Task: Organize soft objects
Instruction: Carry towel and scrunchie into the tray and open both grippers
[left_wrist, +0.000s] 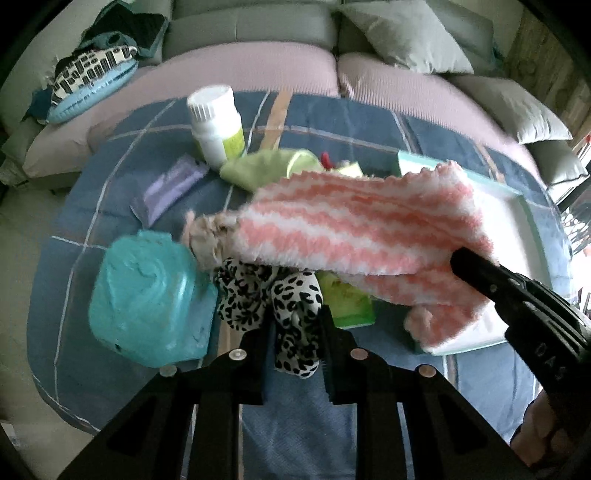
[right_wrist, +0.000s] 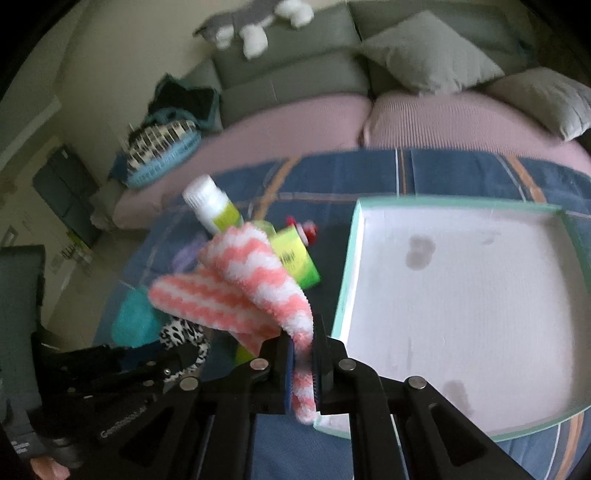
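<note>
On a blue plaid bedspread (left_wrist: 332, 122) before a sofa, a mint-rimmed white tray (right_wrist: 347, 266) waits bare at 3 o'clock. Held aloft beside it, a pink-and-white fuzzy cloth (right_wrist: 236, 284) droops from the right gripper (right_wrist: 303, 354), jaws clamped on its edge. At 6 o'clock the left gripper (left_wrist: 295, 328) pinches a leopard-print fabric (left_wrist: 280, 295). Carrying the cloth fully past the rim before releasing would likely keep it from draping over.

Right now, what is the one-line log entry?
right gripper: shut on striped cloth | left gripper: shut on leopard cloth | tray: empty
</note>
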